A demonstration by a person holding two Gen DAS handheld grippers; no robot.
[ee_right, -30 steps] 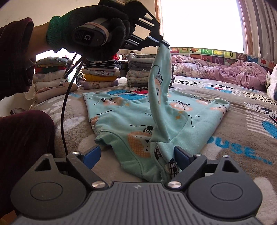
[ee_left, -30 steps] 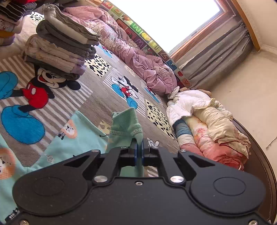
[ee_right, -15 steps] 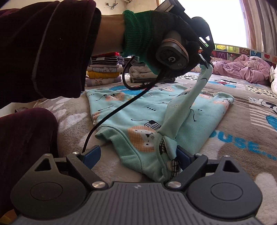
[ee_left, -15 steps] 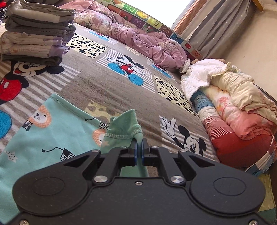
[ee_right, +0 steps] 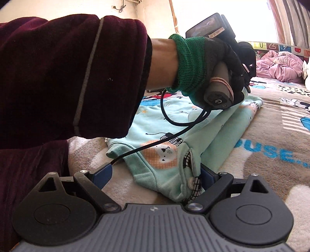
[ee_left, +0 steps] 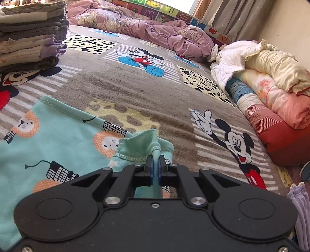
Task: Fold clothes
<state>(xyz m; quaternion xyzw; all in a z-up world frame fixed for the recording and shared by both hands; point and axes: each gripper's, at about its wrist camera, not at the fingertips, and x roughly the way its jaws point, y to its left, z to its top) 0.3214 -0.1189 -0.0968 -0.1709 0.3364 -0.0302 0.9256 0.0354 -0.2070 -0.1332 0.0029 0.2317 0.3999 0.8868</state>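
sleeve (person): dark maroon sleeve (ee_right: 67,73), far left of right wrist view
left hand: black glove with green cuff (ee_right: 211,66), grips handle of left gripper; black cable loops down from it
folded stack: grey/beige clothes (ee_left: 31,36), far left on the bed blanket
garment: mint top with lion print (ee_left: 58,143), flat on the bed, centre-left; one sleeve drawn diagonally across its body
left gripper: (ee_left: 155,164) fingers pinched tight on mint cuff, low over the garment's far edge
right gripper: (ee_right: 155,174) fingers spread wide, near corner of garment between them; right finger (ee_right: 207,175) touching or just beside fabric, cannot tell which
blanket: brown, Mickey Mouse print (ee_left: 238,143); blue letters "USE..." readable (ee_right: 271,151)
letter mat: along window wall, "M", "U" legible (ee_left: 155,11)
rolled quilts: right edge of bed (ee_left: 271,108)
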